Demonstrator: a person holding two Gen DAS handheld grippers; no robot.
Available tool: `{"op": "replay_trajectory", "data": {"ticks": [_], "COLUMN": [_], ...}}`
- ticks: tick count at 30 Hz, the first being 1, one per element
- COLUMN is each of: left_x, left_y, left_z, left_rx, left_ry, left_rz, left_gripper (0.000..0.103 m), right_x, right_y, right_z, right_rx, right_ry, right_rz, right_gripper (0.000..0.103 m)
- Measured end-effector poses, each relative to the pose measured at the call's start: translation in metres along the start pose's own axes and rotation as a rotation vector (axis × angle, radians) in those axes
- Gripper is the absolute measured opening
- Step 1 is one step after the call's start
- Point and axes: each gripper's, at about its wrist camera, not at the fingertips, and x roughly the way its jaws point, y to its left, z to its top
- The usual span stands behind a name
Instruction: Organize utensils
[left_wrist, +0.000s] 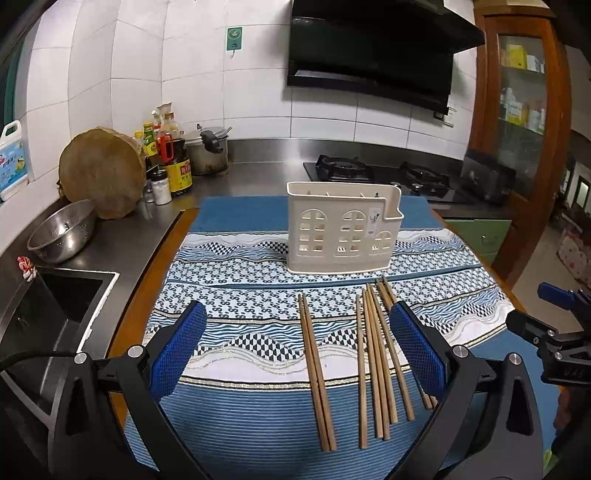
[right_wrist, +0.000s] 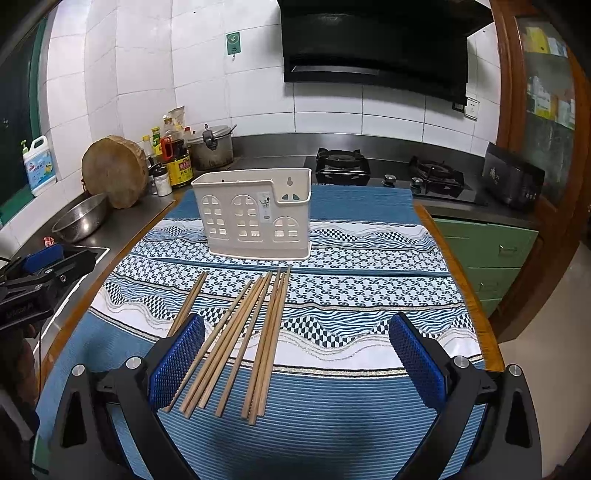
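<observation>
Both grippers hover above the near edge of the table, jaws spread wide and holding nothing: the left gripper (left_wrist: 297, 354) over the left part of the chopsticks (left_wrist: 373, 362), the right gripper (right_wrist: 295, 363) with most sticks between its pads. The chopsticks (loose wooden ones, one pair lying slightly apart to the left) rest on the patterned cloth (right_wrist: 362, 295), pointing toward the far edge. The cream holder (left_wrist: 341, 229) stands upright just beyond their tips, mid-table.

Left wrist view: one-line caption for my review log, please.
Open left gripper hovers over wooden chopsticks lying on a patterned blue cloth, empty cream utensil holder beyond.
</observation>
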Motion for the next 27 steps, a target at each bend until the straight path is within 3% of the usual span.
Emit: {"op": "replay_trajectory", "data": {"ticks": [27], "left_x": [0.01], "left_y": [0.004], "left_z": [-0.007], "left_rx": [0.001], "left_ry": [0.01], "left_rz": [0.033], "left_gripper": [0.098], "right_x": [0.01], "right_y": [-0.002], "right_z": [-0.009], "right_rx": [0.019], "right_ry": [0.033], "right_rz": [0.01], "right_gripper": [0.097]}}
